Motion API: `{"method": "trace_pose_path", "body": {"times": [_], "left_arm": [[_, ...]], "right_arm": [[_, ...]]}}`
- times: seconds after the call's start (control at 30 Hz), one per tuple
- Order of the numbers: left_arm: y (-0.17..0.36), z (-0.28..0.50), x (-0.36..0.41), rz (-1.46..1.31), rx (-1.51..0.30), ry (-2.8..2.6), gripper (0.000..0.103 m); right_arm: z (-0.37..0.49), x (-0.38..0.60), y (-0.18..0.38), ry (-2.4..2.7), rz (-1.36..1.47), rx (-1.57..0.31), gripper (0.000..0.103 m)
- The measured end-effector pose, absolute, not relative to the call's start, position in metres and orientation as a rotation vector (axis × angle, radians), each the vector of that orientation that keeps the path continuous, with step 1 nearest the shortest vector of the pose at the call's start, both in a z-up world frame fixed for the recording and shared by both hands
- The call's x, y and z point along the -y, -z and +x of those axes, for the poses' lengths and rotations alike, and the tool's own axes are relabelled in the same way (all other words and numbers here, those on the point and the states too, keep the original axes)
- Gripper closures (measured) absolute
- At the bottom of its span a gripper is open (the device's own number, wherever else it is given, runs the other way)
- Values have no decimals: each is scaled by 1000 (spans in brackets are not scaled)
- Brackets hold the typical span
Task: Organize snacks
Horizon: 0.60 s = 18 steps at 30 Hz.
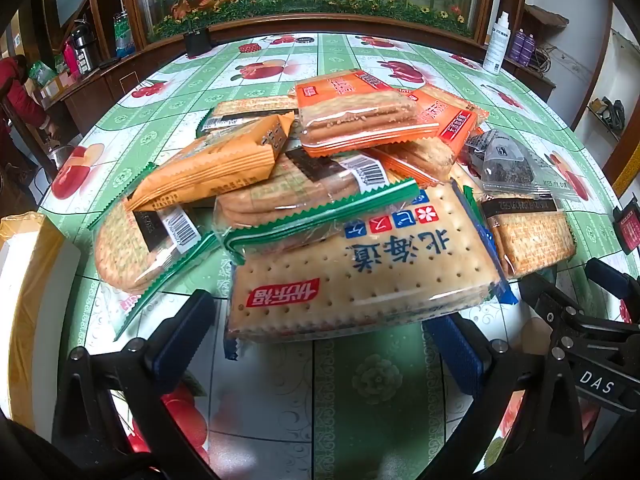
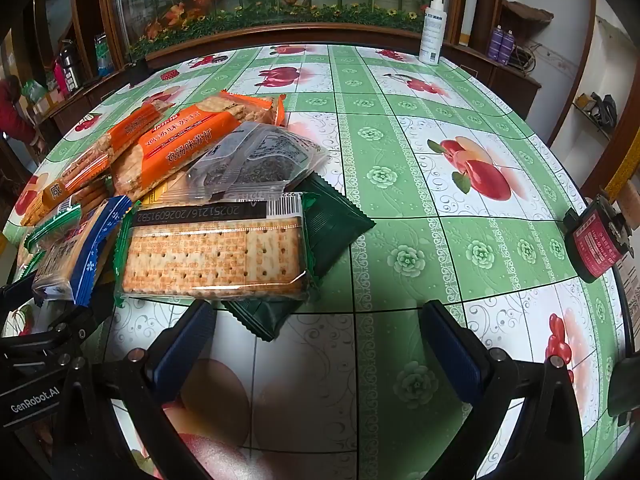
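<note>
A pile of snack packets lies on the table. In the left wrist view the nearest is a large cracker pack with blue lettering (image 1: 360,264), with green-edged round cracker packs (image 1: 136,248) and orange packs (image 1: 352,112) behind it. My left gripper (image 1: 320,348) is open and empty, just in front of the large cracker pack. In the right wrist view a square cracker pack (image 2: 216,256) lies on a dark green packet (image 2: 320,240), with a clear seaweed pack (image 2: 256,160) behind. My right gripper (image 2: 316,348) is open and empty, to the right of the pile.
The table has a green fruit-print cloth (image 2: 400,184). A white box (image 1: 24,280) stands at the left edge. A white spray bottle (image 2: 432,32) stands at the far edge. A red-labelled device (image 2: 596,244) sits at the right edge. A cabinet is behind.
</note>
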<state>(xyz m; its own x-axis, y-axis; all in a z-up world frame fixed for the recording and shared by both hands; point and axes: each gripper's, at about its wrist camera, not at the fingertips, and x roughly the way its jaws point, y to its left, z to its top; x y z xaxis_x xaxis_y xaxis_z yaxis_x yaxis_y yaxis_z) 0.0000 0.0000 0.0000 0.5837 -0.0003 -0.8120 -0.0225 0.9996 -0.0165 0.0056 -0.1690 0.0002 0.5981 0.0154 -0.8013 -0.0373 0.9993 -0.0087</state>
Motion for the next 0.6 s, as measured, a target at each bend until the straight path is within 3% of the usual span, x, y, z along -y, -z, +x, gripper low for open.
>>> {"method": "trace_pose_path", "body": {"times": [0.6], "left_arm": [[-1,0,-1,-24,-958,-2,0]], "right_arm": [[6,169,0,-36,-28,-930,0]]}}
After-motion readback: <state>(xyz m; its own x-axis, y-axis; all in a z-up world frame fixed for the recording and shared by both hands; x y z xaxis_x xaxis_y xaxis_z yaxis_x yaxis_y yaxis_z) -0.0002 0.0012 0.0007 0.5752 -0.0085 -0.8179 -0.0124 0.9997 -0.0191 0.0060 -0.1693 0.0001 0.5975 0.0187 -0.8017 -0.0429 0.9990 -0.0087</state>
